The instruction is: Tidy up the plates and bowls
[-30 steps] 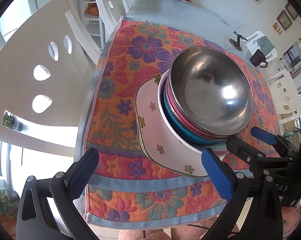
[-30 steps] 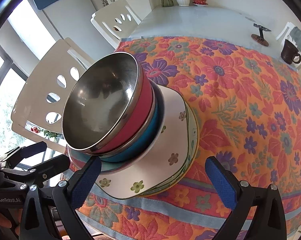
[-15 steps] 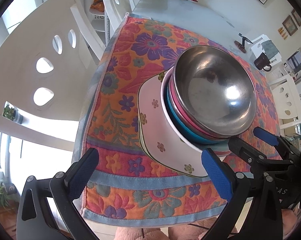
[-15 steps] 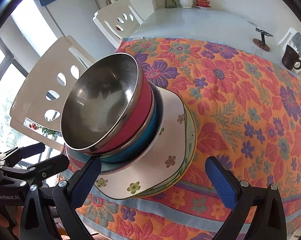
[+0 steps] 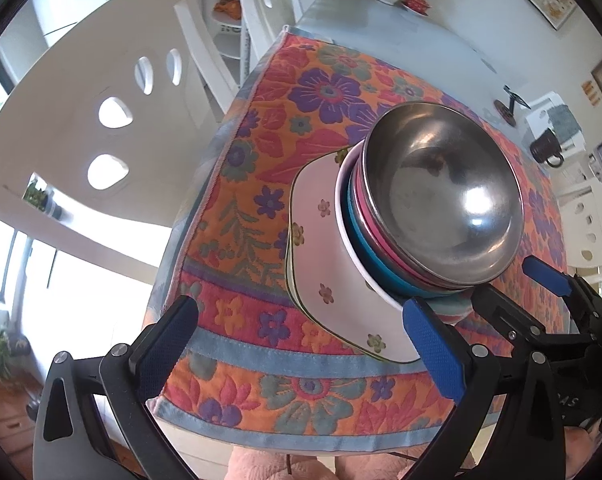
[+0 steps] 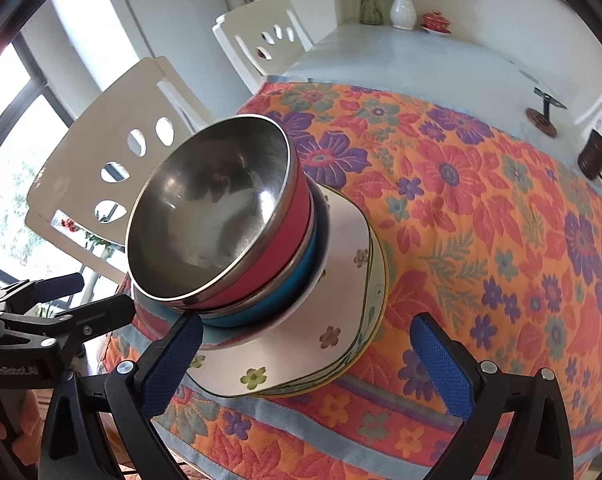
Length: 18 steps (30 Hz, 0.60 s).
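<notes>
Table (image 6: 401, 56) fills both views, pale grey top bare toward the upper right of the frame. The floral cloth (image 6: 481, 208), orange with purple and red flowers and a blue border, covers the near part.

White chairs (image 5: 81, 120) with cut-out backs stand at upper left in both views.

One stack sits on the cloth, left of centre in the right wrist view and right of centre in the left wrist view, close to the cloth's near border. I count from the bottom: square flowered plates (image 6: 333, 340), more than one by the layered rims, exact count unclear; a white bowl (image 5: 351, 248); a blue bowl (image 6: 273, 300); a pink bowl (image 6: 269, 256); a steel bowl (image 6: 213, 208) on top, empty.

Left gripper (image 5: 301, 344): jaws spread wide, nothing between them, hovering short of the stack's near left corner. Right gripper (image 6: 305, 356): jaws also wide and empty, straddling the near plate corner without visible contact.

Small items at far right, well apart from the stack: dark mug (image 6: 597, 156), small stand (image 6: 545, 114). White vase (image 6: 403, 10) at top.

Judgement: I see no loose plates or bowls elsewhere on the table. Stacking looks finished; at most a final squaring-up remains.
</notes>
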Each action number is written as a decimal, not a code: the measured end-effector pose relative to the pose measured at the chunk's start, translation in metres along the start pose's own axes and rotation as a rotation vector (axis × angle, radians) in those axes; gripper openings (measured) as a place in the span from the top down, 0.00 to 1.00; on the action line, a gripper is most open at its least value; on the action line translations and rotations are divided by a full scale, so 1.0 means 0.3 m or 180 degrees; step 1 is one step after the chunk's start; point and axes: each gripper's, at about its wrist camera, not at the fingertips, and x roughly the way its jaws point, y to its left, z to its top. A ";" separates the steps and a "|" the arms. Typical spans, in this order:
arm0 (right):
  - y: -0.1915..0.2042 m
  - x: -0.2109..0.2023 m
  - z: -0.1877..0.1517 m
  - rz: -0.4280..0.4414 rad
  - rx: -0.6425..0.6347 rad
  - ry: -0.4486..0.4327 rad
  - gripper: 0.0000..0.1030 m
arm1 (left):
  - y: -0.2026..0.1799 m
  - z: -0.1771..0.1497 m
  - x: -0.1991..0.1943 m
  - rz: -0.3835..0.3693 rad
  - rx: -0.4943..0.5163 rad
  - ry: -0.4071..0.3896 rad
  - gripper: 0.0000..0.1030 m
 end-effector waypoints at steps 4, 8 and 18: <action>-0.002 -0.001 -0.006 0.0083 -0.0114 0.0008 0.00 | -0.011 -0.006 -0.005 0.0061 -0.0097 -0.0012 0.01; -0.007 -0.002 -0.011 0.0149 -0.0188 0.0039 0.00 | -0.024 -0.016 -0.005 0.0088 -0.0175 -0.0010 0.01; -0.014 -0.007 0.006 0.0243 -0.0361 0.0087 0.00 | -0.031 -0.039 -0.009 0.0176 -0.0360 -0.0032 0.01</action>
